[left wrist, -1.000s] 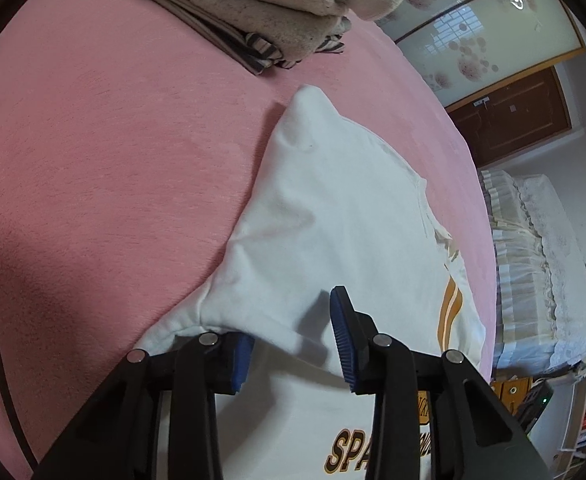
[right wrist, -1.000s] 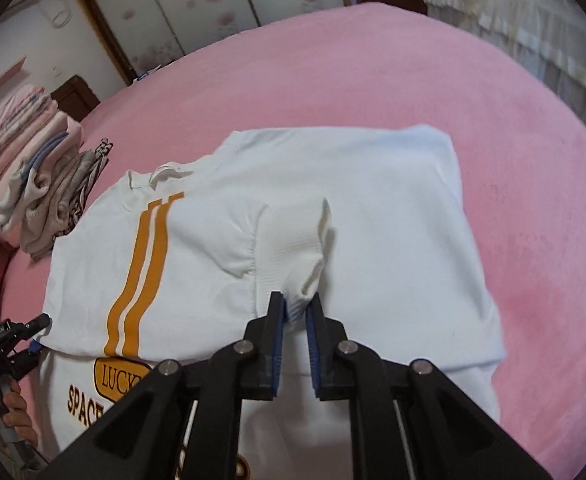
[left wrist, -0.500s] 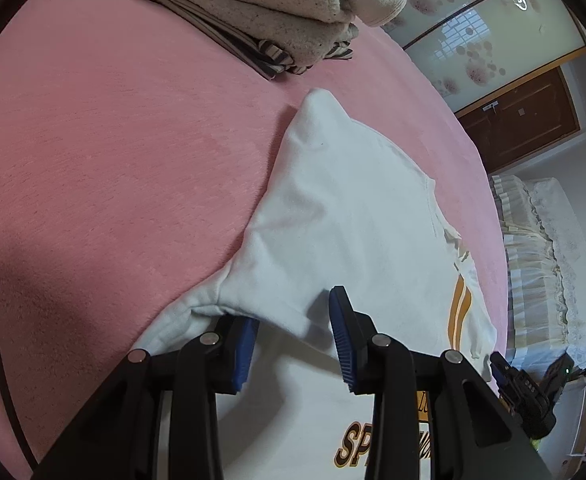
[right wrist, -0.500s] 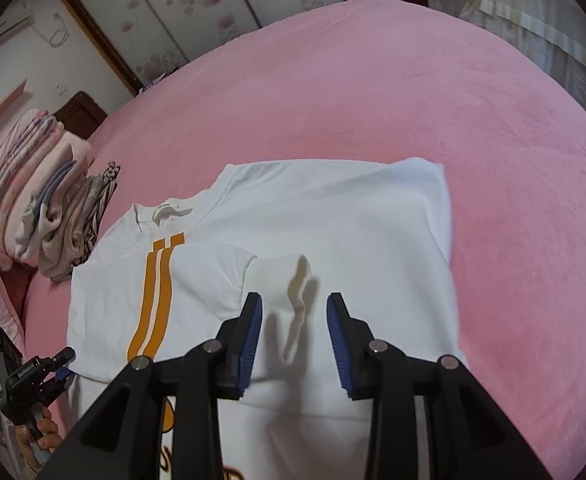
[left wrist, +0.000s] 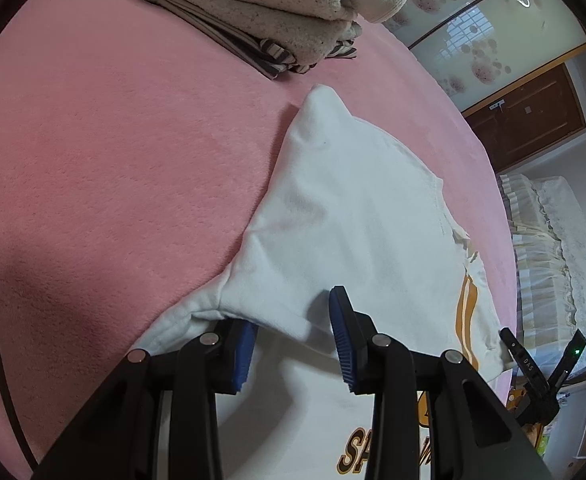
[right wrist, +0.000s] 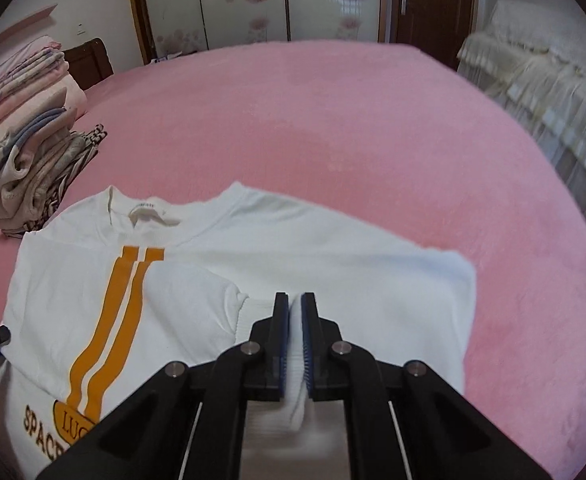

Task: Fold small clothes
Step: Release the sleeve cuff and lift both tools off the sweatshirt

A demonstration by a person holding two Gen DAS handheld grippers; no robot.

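Observation:
A white sweatshirt (right wrist: 333, 264) with two orange stripes and brown lettering lies on the pink bed, both sleeves folded in over the chest. It also shows in the left wrist view (left wrist: 357, 220). My right gripper (right wrist: 295, 300) is shut on the ribbed cuff of one sleeve (right wrist: 293, 384). My left gripper (left wrist: 293, 320) is open over the folded edge of the other sleeve, its left pad tucked under the cloth edge. The right gripper's tip (left wrist: 533, 372) shows at the far right of the left wrist view.
A stack of folded clothes (left wrist: 277, 12) sits on the pink bedspread (left wrist: 113, 140) beyond the sweatshirt; it also shows in the right wrist view (right wrist: 25, 132). A second bed with a lace cover (right wrist: 541, 76) stands to the right. Wardrobe doors and a brown door stand behind.
My right gripper opened half a second ago, then shut again on the sleeve cuff, and its view has swung and lifted. My left gripper stayed open and barely moved.

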